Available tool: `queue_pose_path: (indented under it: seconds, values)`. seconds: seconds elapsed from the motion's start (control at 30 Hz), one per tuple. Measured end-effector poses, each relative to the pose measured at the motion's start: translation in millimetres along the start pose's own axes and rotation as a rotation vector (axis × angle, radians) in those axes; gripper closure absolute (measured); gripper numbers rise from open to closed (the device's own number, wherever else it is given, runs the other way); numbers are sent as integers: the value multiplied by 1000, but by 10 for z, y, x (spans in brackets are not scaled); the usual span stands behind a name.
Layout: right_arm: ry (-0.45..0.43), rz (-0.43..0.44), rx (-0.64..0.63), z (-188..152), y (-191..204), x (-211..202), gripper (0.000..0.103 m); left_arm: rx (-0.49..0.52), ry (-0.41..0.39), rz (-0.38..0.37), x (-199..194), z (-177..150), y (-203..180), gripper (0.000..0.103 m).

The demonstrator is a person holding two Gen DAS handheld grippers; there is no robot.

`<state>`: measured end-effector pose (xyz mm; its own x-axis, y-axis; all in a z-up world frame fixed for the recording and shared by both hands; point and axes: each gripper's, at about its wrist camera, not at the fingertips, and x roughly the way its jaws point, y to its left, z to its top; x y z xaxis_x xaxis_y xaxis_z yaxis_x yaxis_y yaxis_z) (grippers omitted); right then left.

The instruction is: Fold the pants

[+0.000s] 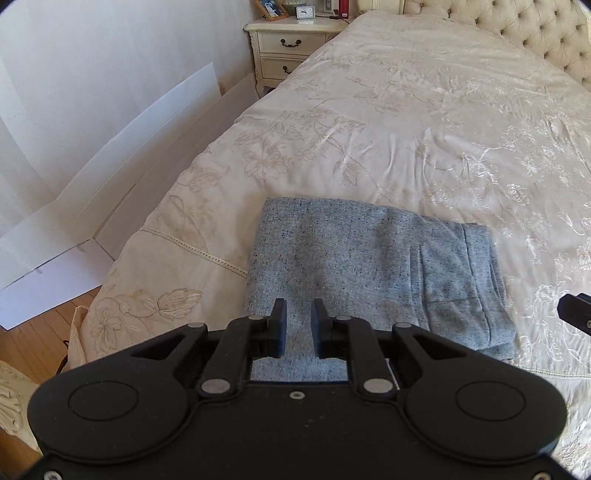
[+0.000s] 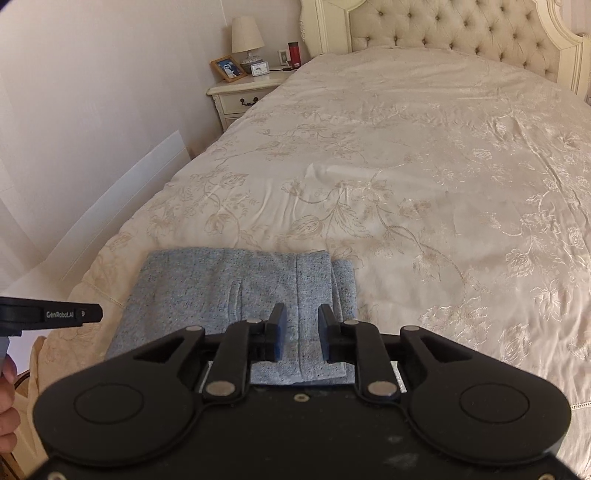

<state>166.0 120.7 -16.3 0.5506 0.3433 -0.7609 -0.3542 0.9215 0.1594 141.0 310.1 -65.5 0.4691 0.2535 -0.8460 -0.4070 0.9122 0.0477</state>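
Your bed (image 1: 406,122) fills most of both views, its cream floral bedspread (image 2: 424,192) running up to the tufted headboard (image 2: 443,26). Beyond the bed's far left corner stands the nightstand (image 1: 291,40), carrying a lamp (image 2: 246,38), a framed photo (image 2: 228,68) and a small clock (image 2: 260,69). White flat boards (image 1: 122,147) lean against the wall along the bed's left side.

The pants (image 1: 369,266) lie folded into a compact grey-blue rectangle at the near edge of the bed, close to its near left corner, with a pocket slit facing up and a lower layer showing along the right side.

Your left tongs (image 1: 298,323) sit above the near left part of the pants, the two pads apart with fabric visible through the gap and nothing clamped between them. Your right tongs (image 2: 300,326) sit above the near right part of the pants (image 2: 236,295), also apart and gripping nothing. Whether either pair touches the cloth, you cannot tell from these views.

In the right wrist view, your left tongs (image 2: 92,313) show at the left edge, just beside the pants' left edge.
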Motion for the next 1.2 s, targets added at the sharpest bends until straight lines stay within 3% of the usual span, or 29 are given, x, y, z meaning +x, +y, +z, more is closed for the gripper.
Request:
queue_pose_path:
  seconds: [0.53, 1.2]
  values:
    - [-52, 56, -48, -227, 217, -732, 70, -10, -25, 19, -686, -444, -192, 80]
    - [-27, 40, -59, -414, 214, -945, 68, 5, 1, 33, -781, -670, -287, 80]
